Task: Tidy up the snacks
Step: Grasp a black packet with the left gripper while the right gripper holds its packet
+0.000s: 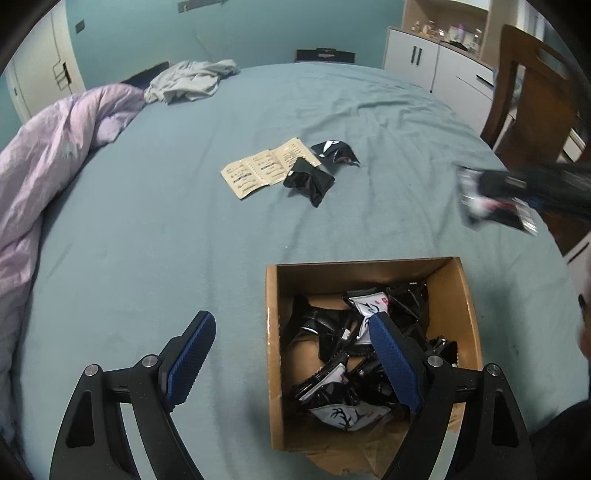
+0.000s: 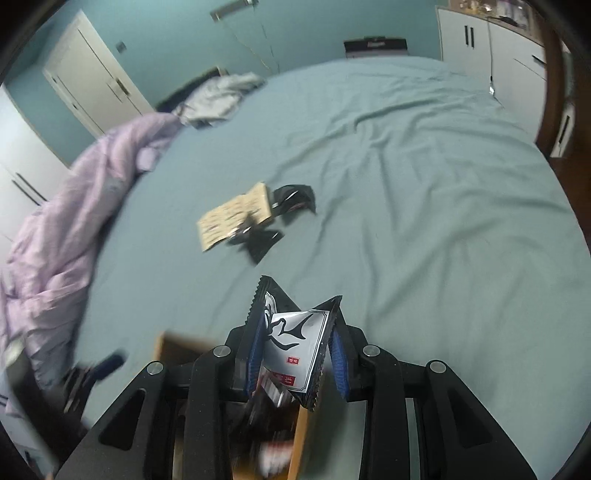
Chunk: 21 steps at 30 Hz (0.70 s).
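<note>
Snack packet [image 2: 291, 350] clamped in right gripper [image 2: 297, 354] above cardboard box [image 1: 467, 306]; left gripper [image 1: 291, 363] wide open, empty, straddling box wall.

Between your right jaws sits a glossy foil snack packet [image 2: 291, 347], gripped by ribbed blue rubbery pads [image 2: 338, 350]. Under your left jaws: a matt brown cardboard box [image 1: 454, 295] on the soft, wrinkled cloth bedsheet [image 1: 184, 240].

A bed [image 1: 221, 229] under a blue-grey sheet fills the frame; a lilac duvet [image 1: 48, 166] is bunched at left. Teal walls [image 1: 258, 26] behind, white cabinets [image 1: 436, 62] upper right, a wooden chair [image 1: 532, 96] at right edge.
</note>
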Available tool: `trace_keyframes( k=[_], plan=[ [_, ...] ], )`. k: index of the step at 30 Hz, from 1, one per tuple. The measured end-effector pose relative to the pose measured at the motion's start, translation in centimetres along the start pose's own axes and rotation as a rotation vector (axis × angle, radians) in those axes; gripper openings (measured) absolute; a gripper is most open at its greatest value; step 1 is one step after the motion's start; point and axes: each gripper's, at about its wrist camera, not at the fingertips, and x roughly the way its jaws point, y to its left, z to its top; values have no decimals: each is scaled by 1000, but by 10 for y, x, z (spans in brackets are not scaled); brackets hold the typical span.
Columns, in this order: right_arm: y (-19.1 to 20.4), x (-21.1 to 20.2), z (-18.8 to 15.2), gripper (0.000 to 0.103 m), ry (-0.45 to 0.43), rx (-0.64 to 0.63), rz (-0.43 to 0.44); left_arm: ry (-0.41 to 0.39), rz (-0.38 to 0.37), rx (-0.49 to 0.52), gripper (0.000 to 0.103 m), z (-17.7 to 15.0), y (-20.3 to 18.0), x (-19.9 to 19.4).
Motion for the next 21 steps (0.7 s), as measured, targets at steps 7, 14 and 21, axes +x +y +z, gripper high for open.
trace_keyframes(
  k=[7, 14, 21],
  plan=[
    [-27, -60, -81, 30, -127, 114, 78, -49, 34, 88, 89, 16, -12, -5],
    [-71, -24, -87, 30, -93, 172, 56, -17, 17, 160, 99, 67, -23, 25],
    [-89, 10, -79, 30, -13, 295, 154, 134, 41, 196, 101, 123, -43, 111]
  ],
)
